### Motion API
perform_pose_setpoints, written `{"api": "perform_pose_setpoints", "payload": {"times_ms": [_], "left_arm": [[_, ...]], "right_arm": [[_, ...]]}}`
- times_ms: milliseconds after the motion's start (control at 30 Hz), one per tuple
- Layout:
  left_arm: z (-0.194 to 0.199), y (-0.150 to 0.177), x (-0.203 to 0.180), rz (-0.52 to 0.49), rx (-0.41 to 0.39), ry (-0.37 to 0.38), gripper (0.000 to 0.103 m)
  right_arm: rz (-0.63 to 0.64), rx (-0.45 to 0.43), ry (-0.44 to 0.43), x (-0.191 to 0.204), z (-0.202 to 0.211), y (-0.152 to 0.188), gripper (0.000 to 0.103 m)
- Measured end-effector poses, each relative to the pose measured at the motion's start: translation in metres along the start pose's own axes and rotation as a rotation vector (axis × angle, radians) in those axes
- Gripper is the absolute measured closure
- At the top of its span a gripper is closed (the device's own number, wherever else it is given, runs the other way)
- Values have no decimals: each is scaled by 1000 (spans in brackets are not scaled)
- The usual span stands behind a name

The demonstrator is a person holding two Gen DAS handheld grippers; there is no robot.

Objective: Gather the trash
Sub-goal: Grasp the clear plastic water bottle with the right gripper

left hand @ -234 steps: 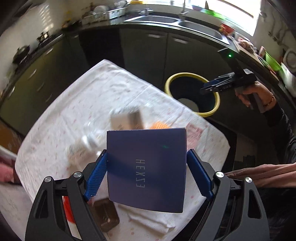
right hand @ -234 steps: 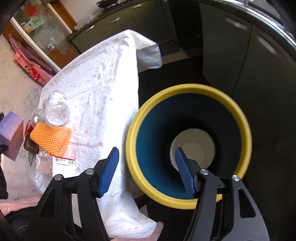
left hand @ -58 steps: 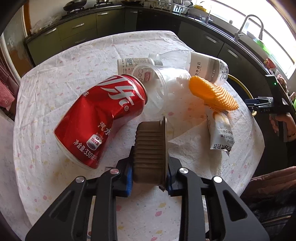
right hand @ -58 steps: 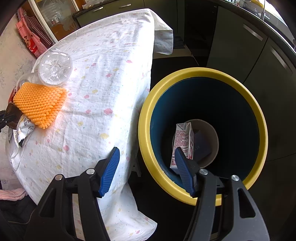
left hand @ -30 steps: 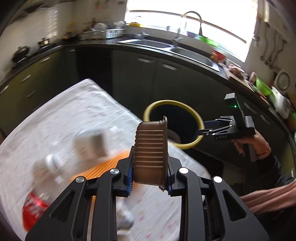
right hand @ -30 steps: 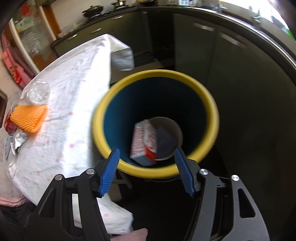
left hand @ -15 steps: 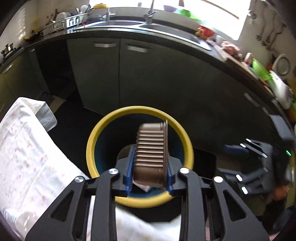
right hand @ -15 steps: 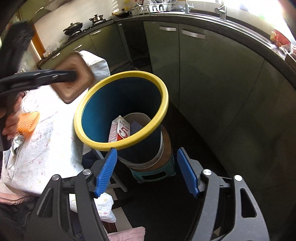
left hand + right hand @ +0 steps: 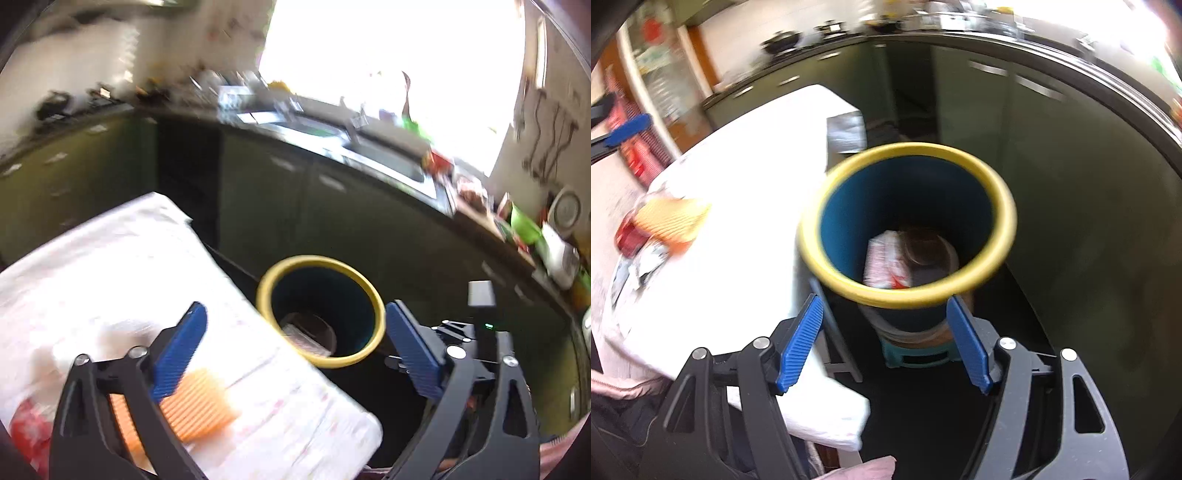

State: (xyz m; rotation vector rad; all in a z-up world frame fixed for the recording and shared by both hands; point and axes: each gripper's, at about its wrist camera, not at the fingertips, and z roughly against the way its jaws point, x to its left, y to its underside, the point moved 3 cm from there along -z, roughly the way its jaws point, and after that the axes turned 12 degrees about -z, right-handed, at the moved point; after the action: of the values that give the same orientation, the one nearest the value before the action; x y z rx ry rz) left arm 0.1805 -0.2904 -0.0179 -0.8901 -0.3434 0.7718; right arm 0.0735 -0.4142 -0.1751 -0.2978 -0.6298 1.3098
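The yellow-rimmed blue bin (image 9: 317,260) stands past the table's edge, ahead of both grippers. At its bottom lie a brown ridged tray (image 9: 923,247) and a red-and-white carton (image 9: 886,262). My left gripper (image 9: 295,306) is over the table corner, its jaws opening wide with nothing between them. My right gripper (image 9: 885,299) is open and empty, just in front of the bin (image 9: 908,147) and above it. On the white tablecloth (image 9: 110,258) remain an orange foam net (image 9: 195,402) and a red can (image 9: 27,432), both blurred.
The bin rests on a teal stool (image 9: 916,356). Dark cabinets and a counter with a sink (image 9: 369,147) curve behind it. A crumpled wrapper (image 9: 646,262) lies by the net (image 9: 672,214). A pink sleeve (image 9: 871,469) shows at the bottom edge.
The left gripper let go of the brown tray, which now lies in the bin, and pulled back over the table with jaws spread wide. The right gripper shifted slightly beside the bin.
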Motion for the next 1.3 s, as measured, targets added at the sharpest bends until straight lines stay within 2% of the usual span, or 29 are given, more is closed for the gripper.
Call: {"api": "perform_pose_setpoints", "payload": {"times_ms": [100,267,367,433,533,600,667,733,900,1067,1167,1233,1300], "left_arm": [[66,31,19,6,-55,-107,5],[148,88,48,7,-70,-333,5],[174,117,61,30,-68,-393,5],[184,132,71,57,-63,-415,5],[188,149,90,80,-50,-428,5],[185,156,91,90,-43,-428,5],[184,161,95,105,-41,-421,5],[185,168,100,123,-42,-417,5],[177,174,108,151,-30,-403,5],[168,177,113,161,-15,-381,5],[163,181,116,170,-5,-372,5],[161,184,119,176,-1,-366,5],[162,185,120,181,-1,-364,5]], "right_arm": [[87,11,-53,37,-4,-2,37],[233,12,-157,117,-10,-10,37],[277,-8,-215,161,-10,-19,37],[285,-28,-222,183,-13,-31,37],[348,-47,-239,214,-20,-55,37],[426,-31,-222,232,-30,-72,34],[516,11,-196,250,-43,-89,34],[603,113,-172,272,-65,-106,34],[766,371,-112,303,-109,-113,34],[867,522,-1,320,-150,-112,34],[913,577,47,324,-169,-102,34],[919,593,71,323,-176,-99,48],[904,577,85,322,-178,-101,51]]}}
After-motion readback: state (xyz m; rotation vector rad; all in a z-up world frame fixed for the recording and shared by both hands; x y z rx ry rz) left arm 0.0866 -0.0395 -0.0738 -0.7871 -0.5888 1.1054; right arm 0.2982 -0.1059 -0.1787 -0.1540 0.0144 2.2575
